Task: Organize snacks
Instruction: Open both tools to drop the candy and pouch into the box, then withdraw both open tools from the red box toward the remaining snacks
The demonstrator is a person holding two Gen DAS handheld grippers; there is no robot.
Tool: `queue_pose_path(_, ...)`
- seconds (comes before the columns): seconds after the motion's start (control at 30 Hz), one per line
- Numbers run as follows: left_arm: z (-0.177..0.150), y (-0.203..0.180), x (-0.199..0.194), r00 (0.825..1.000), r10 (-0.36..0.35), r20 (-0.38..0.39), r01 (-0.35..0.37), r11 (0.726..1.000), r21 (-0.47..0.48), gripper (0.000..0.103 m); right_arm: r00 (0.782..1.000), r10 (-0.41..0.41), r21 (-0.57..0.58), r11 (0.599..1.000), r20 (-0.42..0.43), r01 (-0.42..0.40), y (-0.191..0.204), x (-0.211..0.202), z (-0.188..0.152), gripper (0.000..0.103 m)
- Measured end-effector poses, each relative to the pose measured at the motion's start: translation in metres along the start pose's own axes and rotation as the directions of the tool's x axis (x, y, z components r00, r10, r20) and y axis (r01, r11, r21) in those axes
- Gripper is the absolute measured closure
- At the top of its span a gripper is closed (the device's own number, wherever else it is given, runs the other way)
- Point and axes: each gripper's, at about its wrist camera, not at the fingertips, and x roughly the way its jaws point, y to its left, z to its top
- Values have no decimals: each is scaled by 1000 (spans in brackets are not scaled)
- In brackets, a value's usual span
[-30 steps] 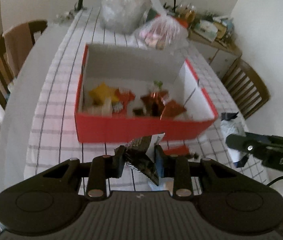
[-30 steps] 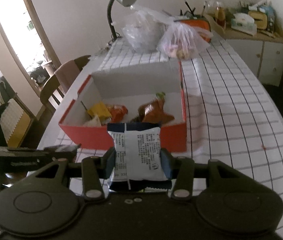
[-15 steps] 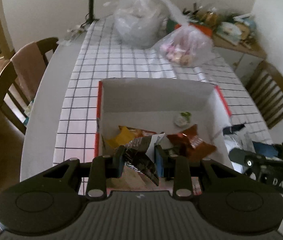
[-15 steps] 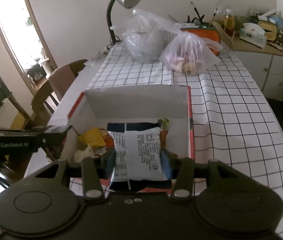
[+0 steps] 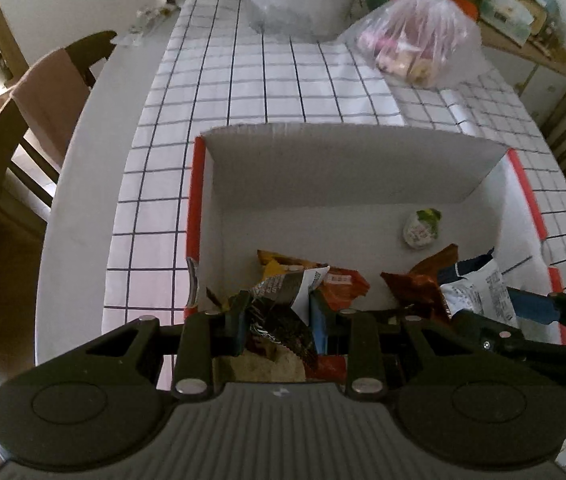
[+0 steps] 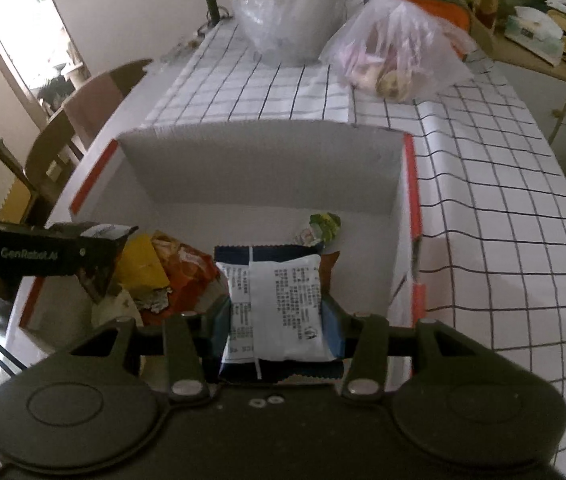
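Both grippers over open box w/ snacks inside. Left gripper pinches dark wrapper; right gripper clamps white-blue packet. Drop-off step; next, probably lower & release.

Both tools are matte black plastic. The left gripper has blue pads, silver round screws on its finger arms, ribbed grey housing and round recessed discs either side. The right gripper looks alike; the left one's side reads "GenRobot.AI".
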Motion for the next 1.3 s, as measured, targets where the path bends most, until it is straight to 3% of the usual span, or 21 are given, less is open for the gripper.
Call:
queue_pose_path(0.2,-1,0,14,1000,7,-29,-7,1000,5,73,1000,4,-7,1000,-20,-4,2,12,0,57)
queue_pose_path(0.53,-5,1,11,1000,-1,-10,1,1000,-3,72,1000,5,4,1000,-6,-5,1,10,-3,53)
queue_pose_path(0.63,-9,1,5,1000,-21,-2,21,1000,-1,66,1000,5,8,1000,15,-5,1,2,-5,46)
queue_pose_path(0.97,-26,3,-31,995,-74,70,74,997,2,47,996,7,20,1000,87,-9,3,-34,-15,40)
queue_pose_path(1.3,-61,4,-85,972,-105,210,102,995,23,41,981,30,8,999,193,-33,16,-87,-38,22)
